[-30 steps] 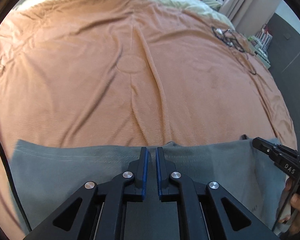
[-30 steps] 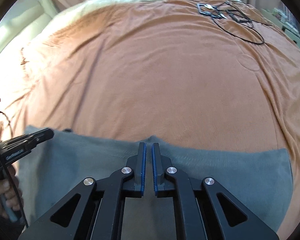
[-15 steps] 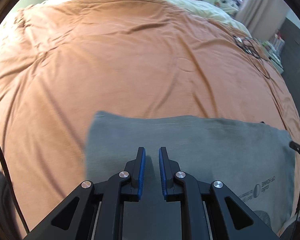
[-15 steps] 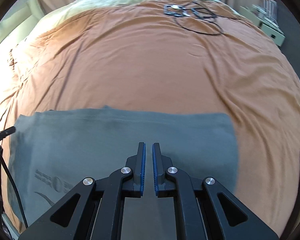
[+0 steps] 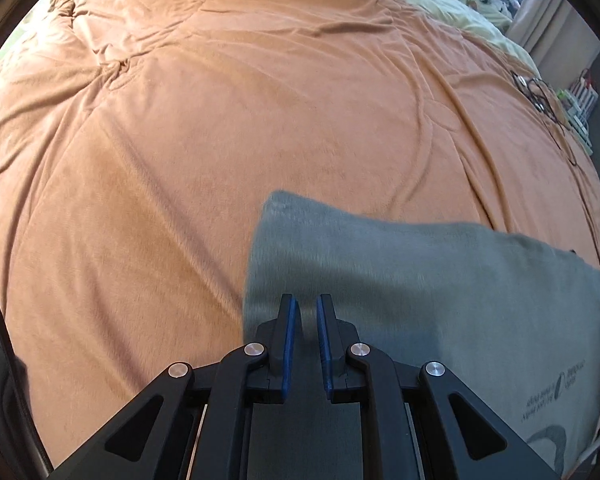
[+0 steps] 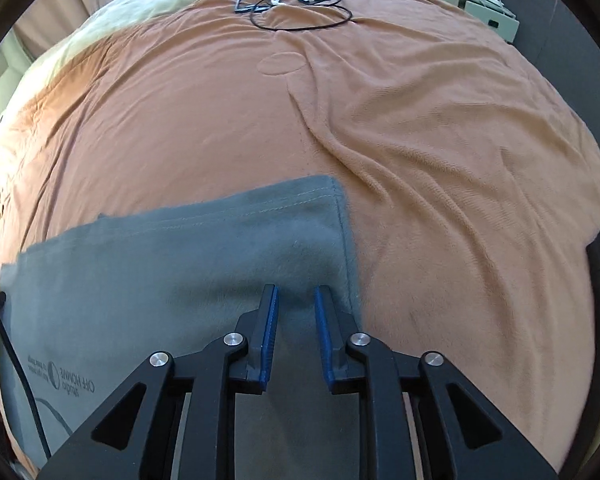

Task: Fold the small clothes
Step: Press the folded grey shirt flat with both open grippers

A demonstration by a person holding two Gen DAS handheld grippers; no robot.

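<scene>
Both claws had dragged back over the grey garment, folded flat on the bed. Left claw narrow, empty; right claw just opening, releasing cloth. Fold laid.

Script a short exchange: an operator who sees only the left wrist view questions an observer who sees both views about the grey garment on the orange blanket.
Operator: I can't see the other gripper properly. Is it gripping?
Observer: No. The right gripper has just been opening its jaws. Nothing is pinched between them, and grey fabric shows below the gap.
Operator: How does the cloth look on that side?
Observer: The grey garment ends just beside that gripper in a straight side edge. Its stitched hem runs along the far edge and lies flat on the orange blanket.
</scene>
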